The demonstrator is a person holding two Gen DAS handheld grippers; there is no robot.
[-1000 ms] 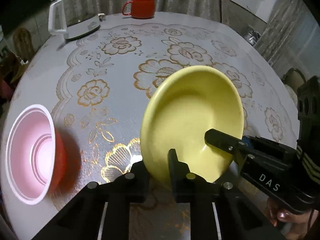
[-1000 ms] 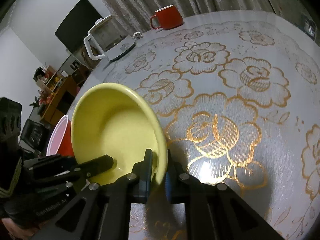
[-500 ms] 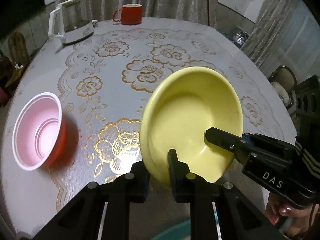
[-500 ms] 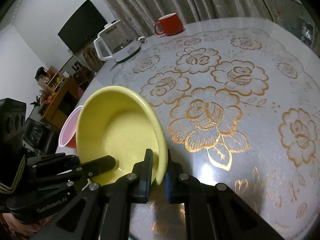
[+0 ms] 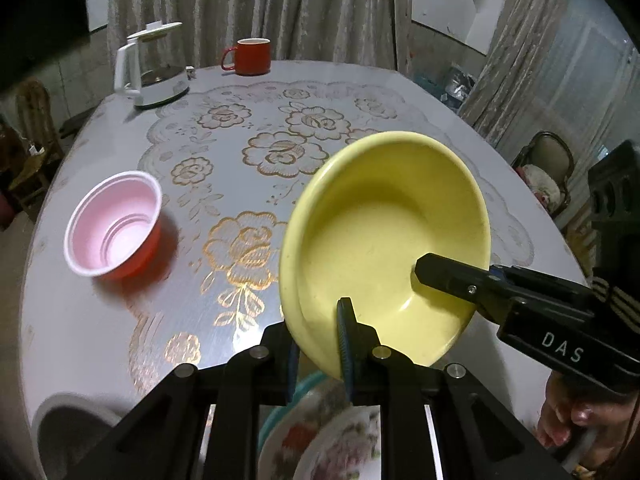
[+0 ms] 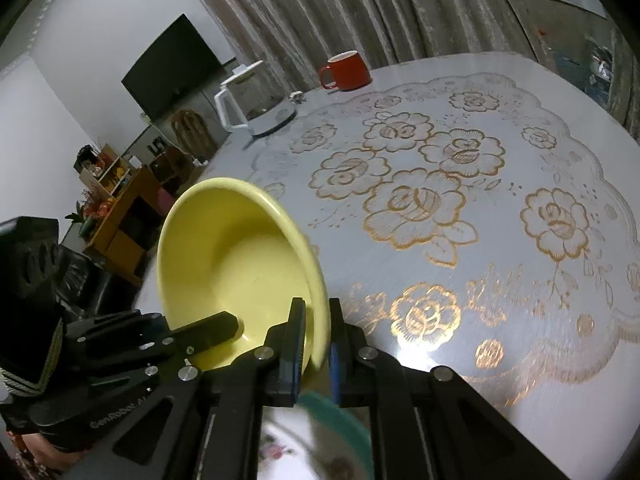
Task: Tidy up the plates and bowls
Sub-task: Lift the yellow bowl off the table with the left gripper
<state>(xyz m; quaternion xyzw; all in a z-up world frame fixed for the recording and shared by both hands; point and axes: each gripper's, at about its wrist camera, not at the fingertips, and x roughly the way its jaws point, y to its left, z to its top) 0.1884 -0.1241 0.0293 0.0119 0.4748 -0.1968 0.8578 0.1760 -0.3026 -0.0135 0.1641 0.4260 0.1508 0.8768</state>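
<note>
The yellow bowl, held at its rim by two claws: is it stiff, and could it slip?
The yellow bowl probably is stiff: its rim keeps its round form under the left claw and right claw. Its glossy surface may be slippery. Tilted steeply, it might swing if one claw loosens.

Left claw (image 5: 320, 332): black frame, blue pads, silver screws. Right claw (image 6: 316, 340): same build, white "DAS" lettering, striped band behind.

Dim indoor light; glare on the table (image 6: 420, 354), fisheye bending with dark corners, near plates (image 5: 320, 440) blurred.
</note>
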